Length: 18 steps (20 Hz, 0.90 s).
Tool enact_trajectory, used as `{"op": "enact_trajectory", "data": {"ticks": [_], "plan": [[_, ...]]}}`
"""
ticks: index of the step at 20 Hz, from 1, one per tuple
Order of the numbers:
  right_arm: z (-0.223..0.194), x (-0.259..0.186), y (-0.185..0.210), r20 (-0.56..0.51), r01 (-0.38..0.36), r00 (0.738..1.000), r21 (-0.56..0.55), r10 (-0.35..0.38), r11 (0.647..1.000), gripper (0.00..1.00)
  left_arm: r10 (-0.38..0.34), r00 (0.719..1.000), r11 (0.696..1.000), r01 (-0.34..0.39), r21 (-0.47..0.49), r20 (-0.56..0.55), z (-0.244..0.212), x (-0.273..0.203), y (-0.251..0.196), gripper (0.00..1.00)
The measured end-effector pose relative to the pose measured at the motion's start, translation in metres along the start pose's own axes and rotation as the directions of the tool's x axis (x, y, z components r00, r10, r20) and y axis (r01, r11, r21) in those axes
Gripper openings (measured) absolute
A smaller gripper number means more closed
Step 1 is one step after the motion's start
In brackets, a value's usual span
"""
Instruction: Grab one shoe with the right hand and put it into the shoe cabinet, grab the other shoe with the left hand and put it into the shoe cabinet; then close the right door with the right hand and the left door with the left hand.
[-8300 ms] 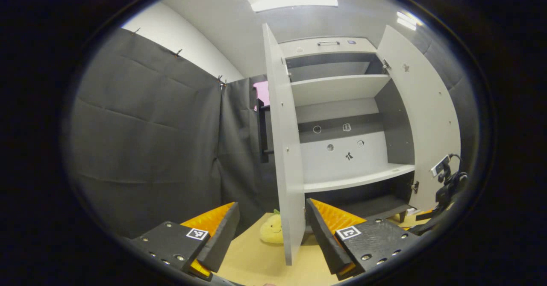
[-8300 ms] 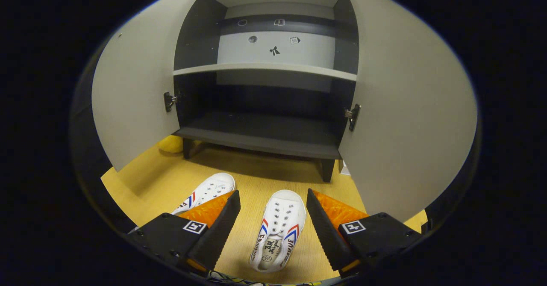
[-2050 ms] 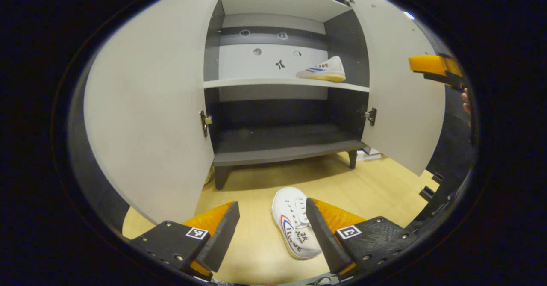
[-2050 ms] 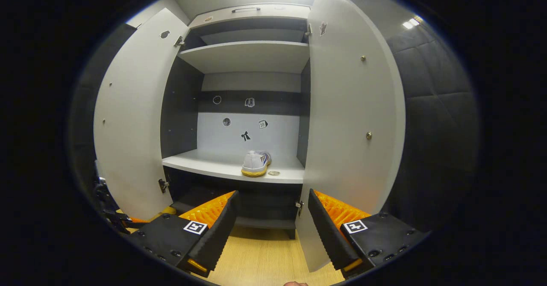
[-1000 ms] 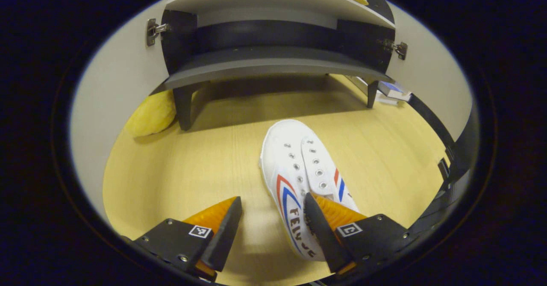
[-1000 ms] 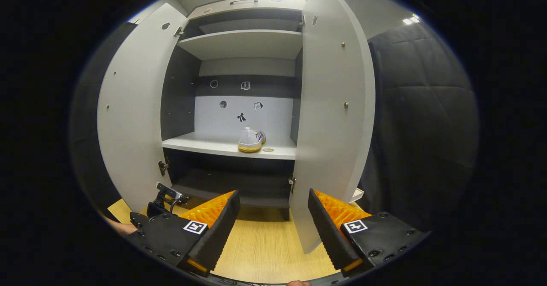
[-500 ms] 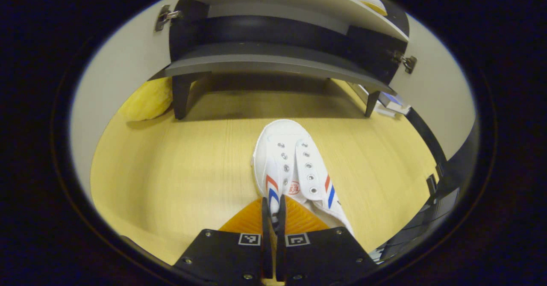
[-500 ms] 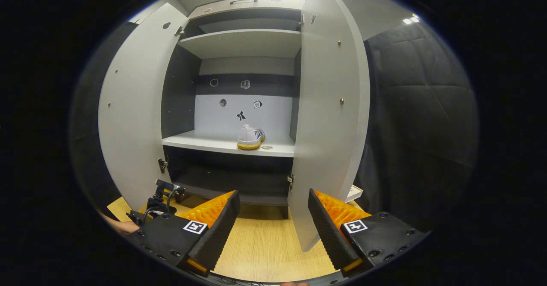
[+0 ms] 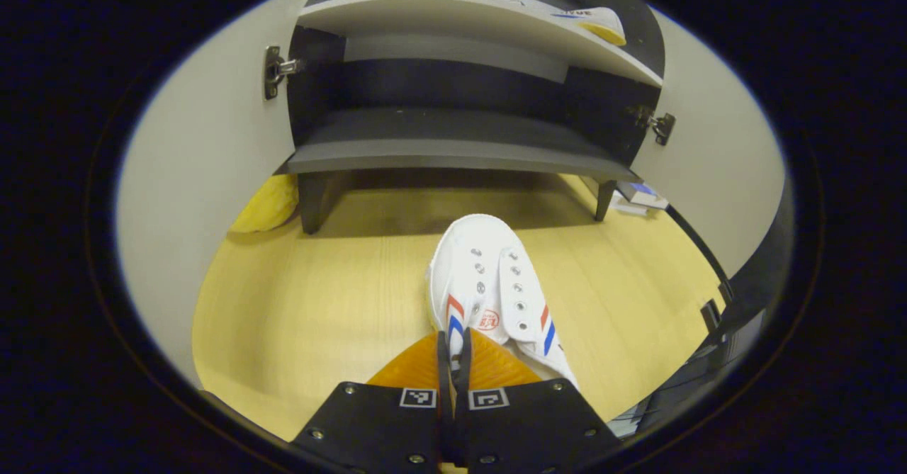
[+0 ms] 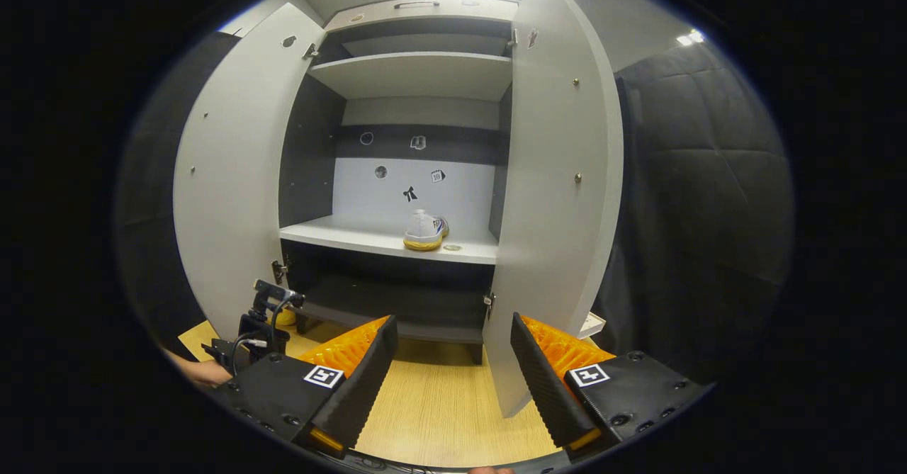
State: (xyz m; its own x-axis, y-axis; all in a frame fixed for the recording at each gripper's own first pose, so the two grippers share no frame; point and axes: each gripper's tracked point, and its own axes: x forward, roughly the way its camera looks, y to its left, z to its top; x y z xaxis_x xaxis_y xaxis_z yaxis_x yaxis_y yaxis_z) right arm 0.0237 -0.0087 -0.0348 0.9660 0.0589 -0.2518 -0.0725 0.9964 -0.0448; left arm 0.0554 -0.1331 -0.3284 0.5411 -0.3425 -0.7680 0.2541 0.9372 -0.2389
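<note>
Shoe (image 9: 489, 290) pinched by left gripper (image 9: 453, 368) | right gripper (image 10: 450, 375) jaws spread

Two white shoes are counted, one on the floor (image 9: 489, 290) at lower centre of the left gripper view and one on the middle shelf (image 10: 425, 232) at centre of the right gripper view, with one shoe cabinet (image 10: 418, 77), two open doors, two grippers.
</note>
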Motion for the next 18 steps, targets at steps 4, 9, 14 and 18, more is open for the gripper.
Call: {"op": "enact_trajectory", "data": {"ticks": [4, 9, 14, 18], "plan": [[0.005, -0.004, 0.000, 0.015, -0.008, 1.000, -0.002, 0.008, 1.000, 1.00, -0.014, 0.997, 1.000, 0.016, -0.014, 0.081, 0.031, -0.026, 0.006, 0.01], [0.005, -0.006, 0.003, 0.020, -0.029, 0.999, 0.004, 0.029, 1.000, 0.97, -0.031, 0.977, 0.999, 0.038, -0.028, 0.212, 0.071, -0.063, 0.023, 0.02], [0.003, -0.009, 0.006, 0.019, -0.053, 0.998, 0.016, 0.053, 0.998, 1.00, -0.048, 0.936, 0.997, 0.068, -0.045, 0.348, 0.098, -0.105, 0.033, 0.02], [0.004, -0.013, 0.005, 0.027, -0.060, 0.998, 0.018, 0.059, 0.998, 1.00, -0.054, 0.900, 0.996, 0.081, -0.043, 0.433, 0.093, -0.095, 0.031, 0.01]]}}
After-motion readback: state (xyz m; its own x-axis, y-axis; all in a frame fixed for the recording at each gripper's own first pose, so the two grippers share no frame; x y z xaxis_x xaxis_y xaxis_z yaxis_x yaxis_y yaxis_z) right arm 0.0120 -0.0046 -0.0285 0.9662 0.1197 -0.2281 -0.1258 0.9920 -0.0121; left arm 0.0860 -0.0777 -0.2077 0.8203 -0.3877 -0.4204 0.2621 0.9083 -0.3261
